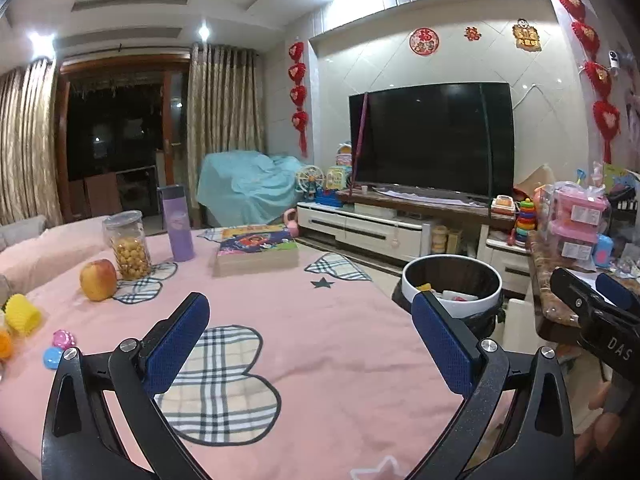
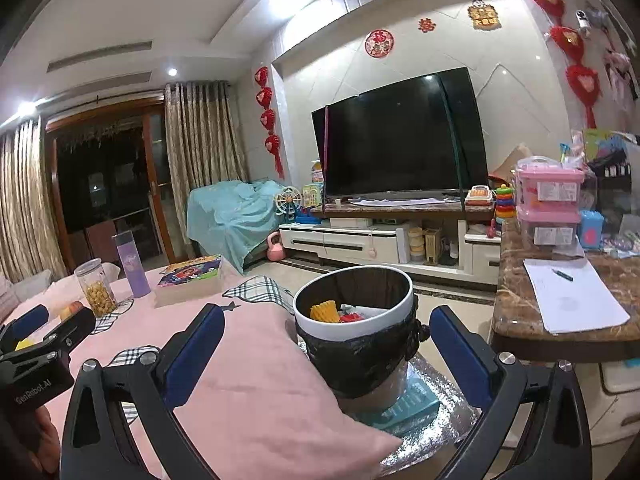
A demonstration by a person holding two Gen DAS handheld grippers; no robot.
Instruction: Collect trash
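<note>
A white-rimmed trash bin [image 2: 354, 326] with a black liner stands beside the table's right edge; it also shows in the left wrist view [image 1: 452, 280]. Inside lie a yellow ridged piece [image 2: 324, 311] and red and white scraps. My right gripper [image 2: 326, 318] is open and empty, its jaws framing the bin. My left gripper [image 1: 310, 314] is open and empty above the pink tablecloth [image 1: 320, 320]. A yellow ridged cup [image 1: 22, 314], a pink ball [image 1: 64, 338] and a blue ball [image 1: 52, 357] lie at the table's left edge.
On the table stand an apple [image 1: 98, 280], a jar of snacks [image 1: 128, 246], a purple bottle [image 1: 178, 224] and a book [image 1: 256, 248]. A marble counter [image 2: 560, 312] with paper and pink boxes is at the right. A TV [image 1: 432, 140] and cabinet are behind.
</note>
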